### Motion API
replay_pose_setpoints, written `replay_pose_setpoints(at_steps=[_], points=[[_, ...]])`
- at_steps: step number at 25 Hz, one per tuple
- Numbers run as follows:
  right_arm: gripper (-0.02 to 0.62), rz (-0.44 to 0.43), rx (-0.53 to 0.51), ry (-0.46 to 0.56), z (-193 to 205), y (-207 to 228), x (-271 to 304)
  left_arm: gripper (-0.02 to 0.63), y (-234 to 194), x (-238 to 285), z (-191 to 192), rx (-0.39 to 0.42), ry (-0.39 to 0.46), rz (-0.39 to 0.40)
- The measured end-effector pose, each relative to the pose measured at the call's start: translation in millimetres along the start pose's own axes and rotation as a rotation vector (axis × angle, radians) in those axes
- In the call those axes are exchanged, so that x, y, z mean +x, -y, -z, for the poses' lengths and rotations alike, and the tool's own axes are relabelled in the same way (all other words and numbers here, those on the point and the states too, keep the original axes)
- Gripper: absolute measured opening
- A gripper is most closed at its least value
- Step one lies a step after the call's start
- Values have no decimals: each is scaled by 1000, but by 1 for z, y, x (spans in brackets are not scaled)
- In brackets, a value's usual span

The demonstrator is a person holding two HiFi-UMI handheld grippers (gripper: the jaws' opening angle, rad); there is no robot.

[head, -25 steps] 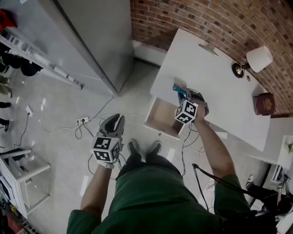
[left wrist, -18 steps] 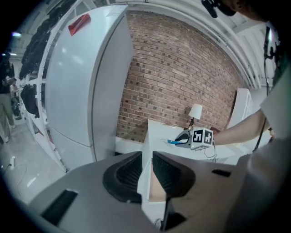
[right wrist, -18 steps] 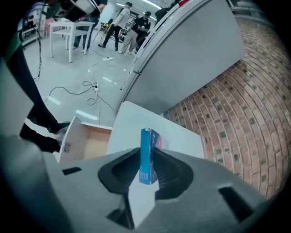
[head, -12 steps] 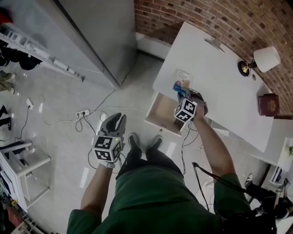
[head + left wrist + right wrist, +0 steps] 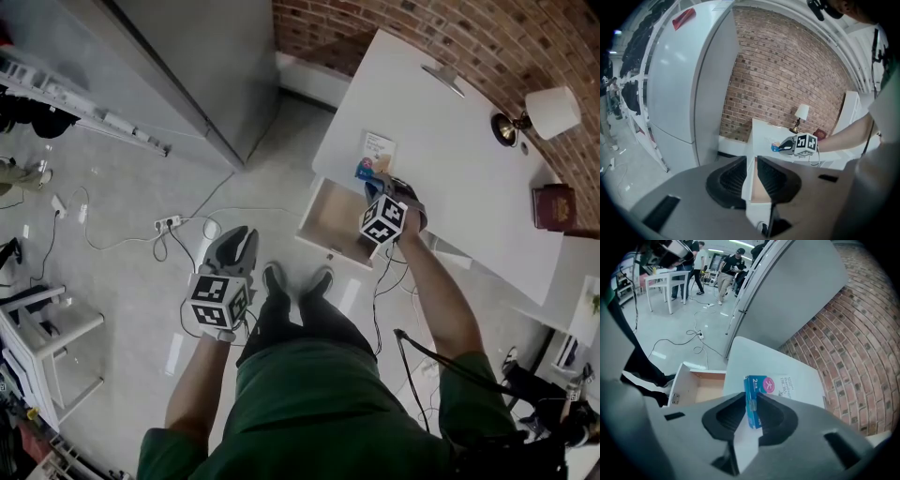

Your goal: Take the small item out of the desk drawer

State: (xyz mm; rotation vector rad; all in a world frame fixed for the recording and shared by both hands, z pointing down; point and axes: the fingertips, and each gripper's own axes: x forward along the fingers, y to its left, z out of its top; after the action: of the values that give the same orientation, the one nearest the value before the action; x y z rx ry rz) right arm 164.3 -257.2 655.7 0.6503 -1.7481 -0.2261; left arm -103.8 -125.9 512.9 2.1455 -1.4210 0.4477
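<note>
A small blue box [image 5: 365, 170] stands on edge between the pads of my right gripper [image 5: 377, 183], over the front edge of the white desk [image 5: 450, 159]. In the right gripper view the blue box [image 5: 753, 394] is pinched between both pads of the right gripper [image 5: 751, 413], and the jaws are closing on it. The open drawer [image 5: 333, 225] juts out below it, and its wooden inside [image 5: 696, 385] looks bare. My left gripper [image 5: 234, 246] hangs low over the floor. The pads of the left gripper [image 5: 752, 176] stand slightly apart with nothing between them.
A white leaflet [image 5: 377, 148] lies on the desk just beyond the box. A lamp [image 5: 544, 112] and a dark red book [image 5: 553, 206] sit at the desk's far end by the brick wall. A grey cabinet [image 5: 169, 66] stands to the left, and cables with a power strip [image 5: 169, 248] lie on the floor.
The white leaflet on the desk has come into sight beyond the box. The right gripper keeps the box over the desk's front edge. The left gripper has hardly moved.
</note>
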Motion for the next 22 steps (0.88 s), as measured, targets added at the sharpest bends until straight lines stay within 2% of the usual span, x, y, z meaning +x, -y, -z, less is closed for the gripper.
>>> replay_pose_setpoints(at_steps=[12, 22], points=[[75, 50, 91, 56, -9, 11, -25, 66, 6, 4, -26, 30, 28, 26], [63, 145, 280, 189, -33, 46, -90, 66, 13, -4, -61, 65, 87, 40]])
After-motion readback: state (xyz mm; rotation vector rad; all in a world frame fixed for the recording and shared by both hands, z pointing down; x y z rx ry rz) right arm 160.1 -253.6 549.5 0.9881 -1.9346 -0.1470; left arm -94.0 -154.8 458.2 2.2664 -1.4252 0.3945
